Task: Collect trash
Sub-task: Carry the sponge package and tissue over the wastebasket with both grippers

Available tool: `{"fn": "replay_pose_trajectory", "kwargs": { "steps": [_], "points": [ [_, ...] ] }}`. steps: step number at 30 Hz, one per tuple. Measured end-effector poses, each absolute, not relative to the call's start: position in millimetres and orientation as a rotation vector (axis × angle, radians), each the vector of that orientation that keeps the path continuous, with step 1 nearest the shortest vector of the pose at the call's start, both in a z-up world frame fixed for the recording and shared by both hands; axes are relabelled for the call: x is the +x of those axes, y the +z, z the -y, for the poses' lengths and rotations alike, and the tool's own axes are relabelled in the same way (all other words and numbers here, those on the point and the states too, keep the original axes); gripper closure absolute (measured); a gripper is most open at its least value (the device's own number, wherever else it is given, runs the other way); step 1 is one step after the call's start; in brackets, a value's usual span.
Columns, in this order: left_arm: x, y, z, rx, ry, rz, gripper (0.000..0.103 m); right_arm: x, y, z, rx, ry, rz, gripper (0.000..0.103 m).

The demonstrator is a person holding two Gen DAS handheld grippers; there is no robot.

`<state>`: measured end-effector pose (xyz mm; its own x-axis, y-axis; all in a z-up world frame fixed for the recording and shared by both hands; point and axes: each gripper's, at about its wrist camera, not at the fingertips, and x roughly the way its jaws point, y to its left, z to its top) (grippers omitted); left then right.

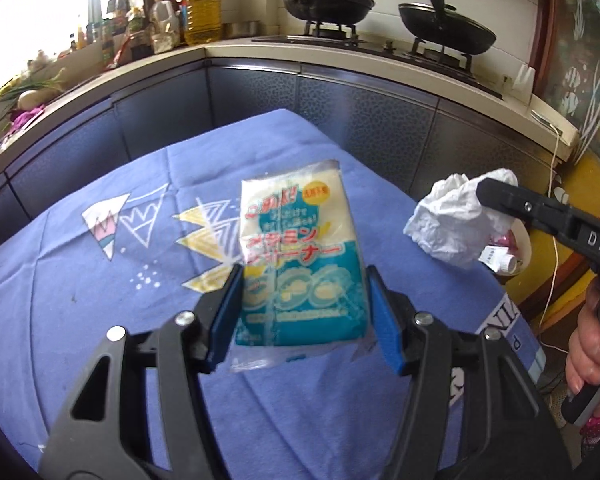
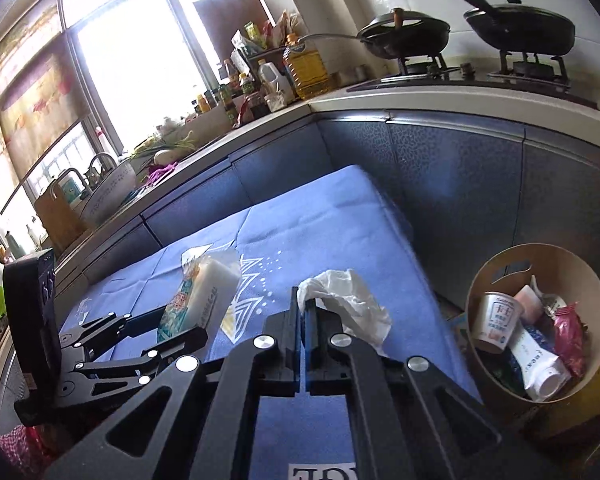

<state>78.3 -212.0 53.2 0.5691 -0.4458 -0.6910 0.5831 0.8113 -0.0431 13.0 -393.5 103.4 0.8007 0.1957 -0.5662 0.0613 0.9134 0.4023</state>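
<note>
My left gripper [image 1: 302, 286] is shut on a sponge packet [image 1: 300, 264], white and teal with red print, held up above the blue tablecloth [image 1: 100, 300]. The same packet [image 2: 198, 300] shows at the left of the right wrist view, between the left gripper's fingers. My right gripper [image 2: 303, 300] is shut on a crumpled white tissue [image 2: 348, 300], lifted over the cloth. In the left wrist view that tissue [image 1: 448, 220] hangs from the right gripper's tip at the table's right edge. A round brown bin [image 2: 500, 264] with trash inside stands on the floor to the right.
Blue kitchen cabinets [image 1: 340, 112] wrap the table's far side. Two black woks [image 1: 328, 2] sit on the stove above. Bottles and an oil jug [image 1: 202, 12] crowd the counter corner. A hand [image 1: 588, 344] grips the right tool's handle.
</note>
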Motion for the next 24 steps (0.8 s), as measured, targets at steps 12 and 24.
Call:
{"fn": "replay_pose_trajectory", "kwargs": {
  "steps": [12, 24],
  "points": [
    [65.2, 72.4, 363.6, 0.314, -0.873, -0.761, 0.045, -26.5, 100.9, 538.9, 0.498, -0.143, -0.593, 0.102],
    [66.4, 26.4, 482.9, 0.404, -1.017, -0.911, 0.044, -21.9, 44.8, 614.1, 0.591, -0.192, -0.668, 0.102]
  ]
}}
